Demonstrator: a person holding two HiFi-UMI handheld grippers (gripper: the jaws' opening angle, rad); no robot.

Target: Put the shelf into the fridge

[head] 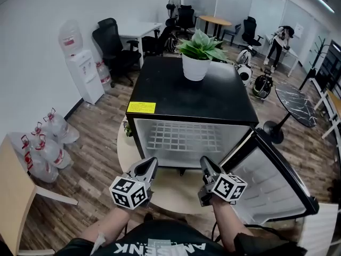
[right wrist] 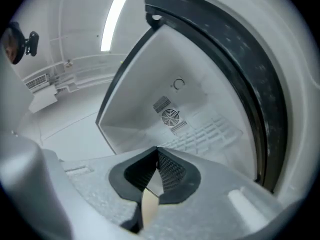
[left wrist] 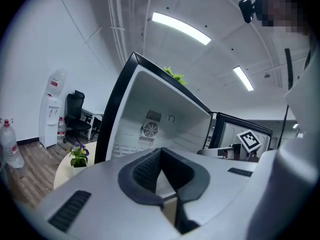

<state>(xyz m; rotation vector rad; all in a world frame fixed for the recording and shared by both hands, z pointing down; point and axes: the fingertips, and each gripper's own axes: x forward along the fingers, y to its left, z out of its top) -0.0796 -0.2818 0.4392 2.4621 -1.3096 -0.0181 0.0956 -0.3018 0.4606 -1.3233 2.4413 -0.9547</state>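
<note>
Office; wire shelf (head: pixel 184 137) in fridge (head: pixel 194 97): prob. light, stiff, grab front rail. Clenched, empty: left gripper (head: pixel 147 167), right gripper (head: pixel 206 167).

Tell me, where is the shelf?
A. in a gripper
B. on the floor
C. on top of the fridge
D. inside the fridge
D: the shelf lies flat inside the open fridge; only the plant stands on top.

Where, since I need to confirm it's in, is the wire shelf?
In the head view the wire shelf lies inside the open fridge at centre frame, below the potted plant that stands on the fridge's top.
</note>
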